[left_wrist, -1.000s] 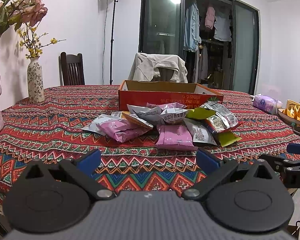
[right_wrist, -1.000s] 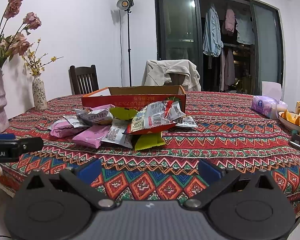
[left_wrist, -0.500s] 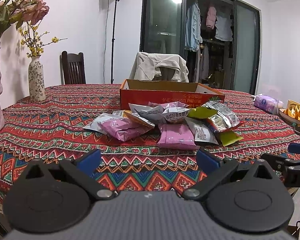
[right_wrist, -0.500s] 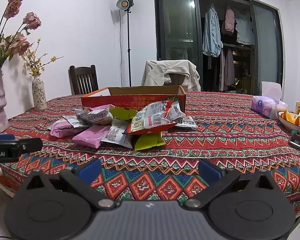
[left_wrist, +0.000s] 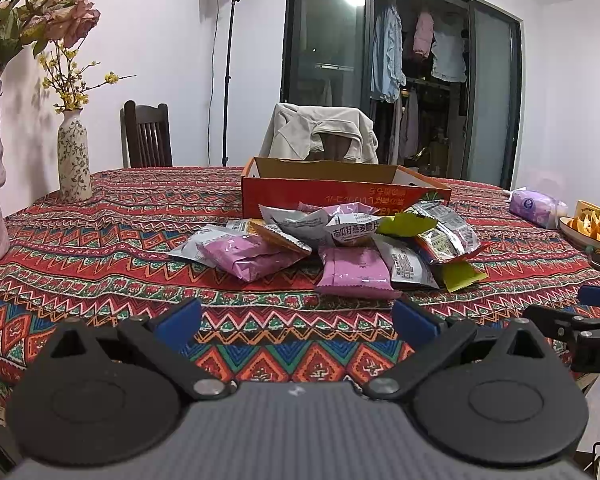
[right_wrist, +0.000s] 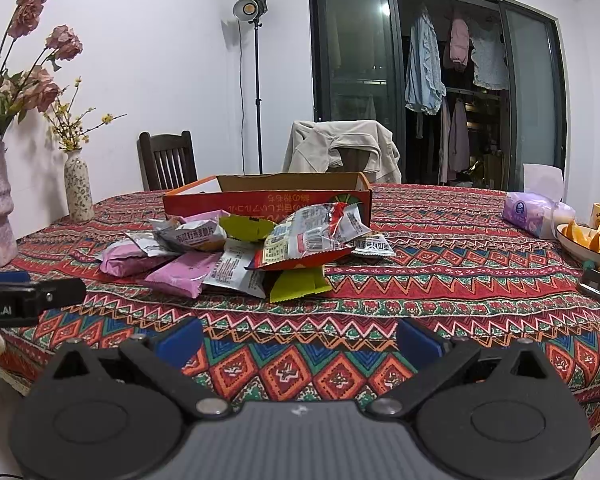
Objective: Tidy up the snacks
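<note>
Patterned tablecloth (left_wrist: 100, 264) fills mid-frame, orange cardboard box (left_wrist: 340, 194) sits centre behind the loose snack packets (left_wrist: 340, 244), both left gripper (left_wrist: 296, 318) and right gripper (right_wrist: 298, 338) spread wide and empty at bottom—looks pre-grasp, next move: reach nearest pink packet (left_wrist: 354, 272).

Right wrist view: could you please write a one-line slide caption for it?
Open right tongs face a pile of snack packets lying before an orange cardboard box on the patterned tablecloth.

Both grippers' jaws wide apart
</note>
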`<state>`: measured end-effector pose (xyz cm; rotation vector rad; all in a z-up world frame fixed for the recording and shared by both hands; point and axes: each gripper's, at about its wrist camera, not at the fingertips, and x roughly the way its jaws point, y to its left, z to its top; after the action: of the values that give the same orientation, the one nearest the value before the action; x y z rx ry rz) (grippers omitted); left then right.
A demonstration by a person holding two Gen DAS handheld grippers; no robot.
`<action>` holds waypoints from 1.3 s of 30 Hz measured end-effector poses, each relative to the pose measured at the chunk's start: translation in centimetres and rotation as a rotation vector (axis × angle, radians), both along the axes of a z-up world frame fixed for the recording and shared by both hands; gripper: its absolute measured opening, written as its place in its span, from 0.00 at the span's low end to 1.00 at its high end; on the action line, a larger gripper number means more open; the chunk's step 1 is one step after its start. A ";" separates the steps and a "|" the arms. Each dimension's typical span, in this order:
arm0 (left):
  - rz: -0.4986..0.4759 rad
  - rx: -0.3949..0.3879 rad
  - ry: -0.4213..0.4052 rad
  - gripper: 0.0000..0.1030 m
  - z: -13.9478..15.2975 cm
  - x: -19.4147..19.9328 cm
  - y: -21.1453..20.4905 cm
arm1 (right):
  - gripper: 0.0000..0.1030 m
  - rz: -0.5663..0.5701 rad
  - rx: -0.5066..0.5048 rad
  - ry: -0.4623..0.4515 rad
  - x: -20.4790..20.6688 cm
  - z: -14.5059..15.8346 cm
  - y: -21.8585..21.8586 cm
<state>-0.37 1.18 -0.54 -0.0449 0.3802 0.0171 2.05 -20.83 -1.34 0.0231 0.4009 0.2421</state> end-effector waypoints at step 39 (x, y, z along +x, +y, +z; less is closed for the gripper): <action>0.024 -0.001 -0.014 1.00 1.1 2.4 0.8 | 0.99 0.024 -0.012 -0.001 2.9 1.0 1.5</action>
<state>2.01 1.99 0.57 -0.0502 0.3660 0.0406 4.95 -19.30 -0.34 0.0062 0.4014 0.2633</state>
